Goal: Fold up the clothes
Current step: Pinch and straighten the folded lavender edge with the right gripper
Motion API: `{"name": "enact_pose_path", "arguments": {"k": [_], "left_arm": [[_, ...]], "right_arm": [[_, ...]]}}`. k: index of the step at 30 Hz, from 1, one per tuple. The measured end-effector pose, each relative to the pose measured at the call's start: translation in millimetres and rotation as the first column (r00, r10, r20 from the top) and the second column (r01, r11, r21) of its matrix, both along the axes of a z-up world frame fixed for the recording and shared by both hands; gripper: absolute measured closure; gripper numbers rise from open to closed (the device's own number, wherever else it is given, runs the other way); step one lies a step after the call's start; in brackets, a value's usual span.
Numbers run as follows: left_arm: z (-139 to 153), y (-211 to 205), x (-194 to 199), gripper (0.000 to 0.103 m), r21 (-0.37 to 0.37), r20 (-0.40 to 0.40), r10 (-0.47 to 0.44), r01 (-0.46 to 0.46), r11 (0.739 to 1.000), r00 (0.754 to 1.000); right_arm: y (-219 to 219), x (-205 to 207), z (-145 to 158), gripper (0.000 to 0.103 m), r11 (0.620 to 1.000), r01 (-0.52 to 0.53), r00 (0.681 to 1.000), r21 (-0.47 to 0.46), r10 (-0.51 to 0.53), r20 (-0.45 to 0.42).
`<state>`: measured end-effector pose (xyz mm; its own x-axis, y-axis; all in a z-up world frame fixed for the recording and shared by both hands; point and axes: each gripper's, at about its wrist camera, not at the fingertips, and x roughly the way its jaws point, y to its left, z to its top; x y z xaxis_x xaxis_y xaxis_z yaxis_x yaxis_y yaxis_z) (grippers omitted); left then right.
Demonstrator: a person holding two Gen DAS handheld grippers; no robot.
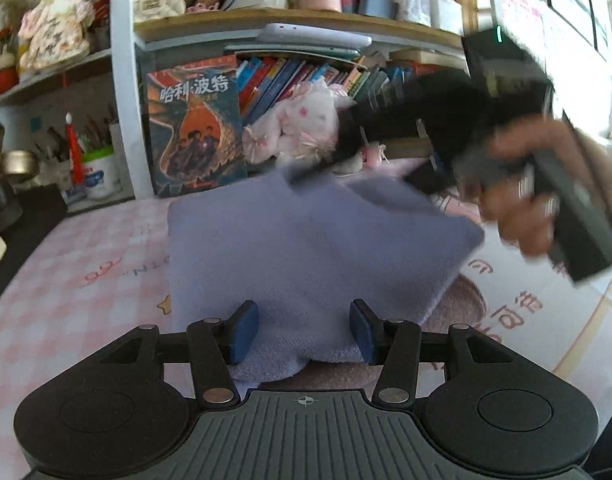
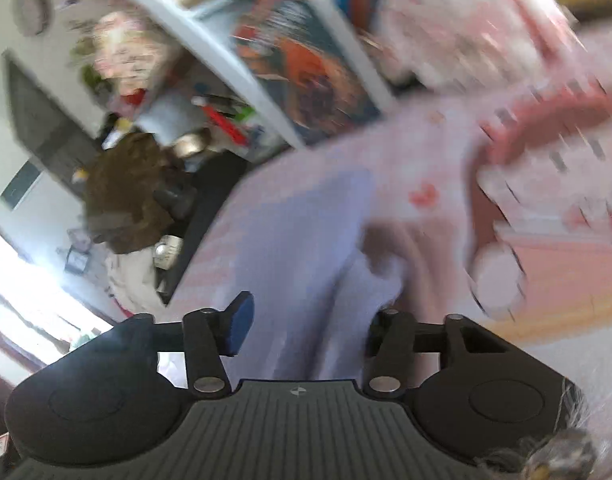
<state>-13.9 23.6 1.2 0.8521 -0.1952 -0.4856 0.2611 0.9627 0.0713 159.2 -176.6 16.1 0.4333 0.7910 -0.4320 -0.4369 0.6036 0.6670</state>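
A lavender cloth (image 1: pixel 306 240) lies folded into a rough square on the pink checked mat (image 1: pixel 86 280). My left gripper (image 1: pixel 304 332) is open, its blue pads (image 1: pixel 244 332) straddling the cloth's near edge just above it. In the left wrist view a hand (image 1: pixel 518 200) holds the other gripper, blurred, over the cloth's far right corner. The right wrist view is tilted and smeared. There my right gripper (image 2: pixel 306 332) is open over the lavender cloth (image 2: pixel 306 240), and a fold of cloth hides part of its right finger.
A bookshelf stands behind the mat with a large upright book (image 1: pixel 194 128), a pink plush toy (image 1: pixel 302 120) and a cup of pens (image 1: pixel 102 168). A black slab (image 1: pixel 22 216) borders the mat on the left. Printed pictures cover the mat's right side (image 1: pixel 526 320).
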Motion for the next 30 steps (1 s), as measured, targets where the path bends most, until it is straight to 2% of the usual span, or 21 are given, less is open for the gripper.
{"name": "enact_pose_path", "arguments": {"k": [2,4,6,9,14,17,19,20,21,23,25,27,30], "left_arm": [[-1.5,0.6,0.7,0.053,0.003,-0.002,-0.005,0.005,1.0,1.0],[-2.7,0.7,0.8,0.052,0.009,0.0,-0.013,0.013,1.0,1.0],[-2.1,-0.2,1.5,0.051,0.005,-0.001,-0.01,0.01,1.0,1.0],[1.4,-0.4,1.8,0.047,-0.009,0.0,0.001,-0.001,1.0,1.0],[17.4,9.9,-10.6,0.047,-0.041,0.068,0.003,0.0,0.999,0.998],[27.2,20.3,-13.5,0.047,-0.057,0.096,0.025,-0.02,0.998,0.995],[28.7,24.6,-9.4,0.047,-0.074,0.079,0.038,-0.033,0.997,0.996],[28.1,25.6,-6.5,0.047,-0.077,0.065,0.041,-0.036,0.996,0.997],[24.3,24.4,-1.7,0.047,-0.067,0.04,0.038,-0.035,0.997,0.998],[12.2,22.3,4.7,0.047,-0.048,0.011,0.038,-0.037,0.998,0.999],[5.0,23.6,5.5,0.047,-0.076,-0.003,0.038,-0.039,0.996,0.999],[0.5,24.6,4.4,0.047,-0.107,-0.013,0.036,-0.037,0.994,0.999],[-4.5,15.9,0.4,0.047,-0.049,-0.005,0.015,-0.015,0.999,1.0]], "right_arm": [[-5.3,-5.6,16.5,0.055,0.987,-0.06,0.995,0.147,0.047,0.087],[-21.2,-15.2,31.4,0.054,0.961,-0.037,0.98,0.274,-0.019,0.197],[-36.1,-20.5,44.6,0.051,0.958,0.042,0.958,0.285,-0.119,0.26],[-48.8,-22.3,51.5,0.051,0.97,0.122,0.946,0.212,-0.178,0.271],[-38.1,-37.8,32.4,0.051,0.997,0.067,0.97,-0.023,-0.06,0.235],[-11.5,-48.8,12.9,0.053,0.977,-0.008,0.98,-0.213,0.05,0.194],[5.8,-53.7,0.3,0.062,0.949,-0.032,0.982,-0.315,0.088,0.166],[9.3,-59.2,-1.9,0.079,0.948,-0.04,0.979,-0.316,0.1,0.175],[12.6,-64.9,-4.0,0.088,0.948,-0.049,0.976,-0.316,0.112,0.185],[10.5,-82.7,12.3,0.09,0.964,-0.048,0.946,-0.261,0.128,0.298],[4.2,-100.9,26.8,0.092,0.98,-0.087,0.907,-0.178,0.152,0.394],[0.7,-98.3,10.8,0.092,0.975,-0.036,0.936,-0.219,0.11,0.334],[-4.4,-93.8,-13.9,0.092,0.956,0.036,0.969,-0.29,0.037,0.242]]}}
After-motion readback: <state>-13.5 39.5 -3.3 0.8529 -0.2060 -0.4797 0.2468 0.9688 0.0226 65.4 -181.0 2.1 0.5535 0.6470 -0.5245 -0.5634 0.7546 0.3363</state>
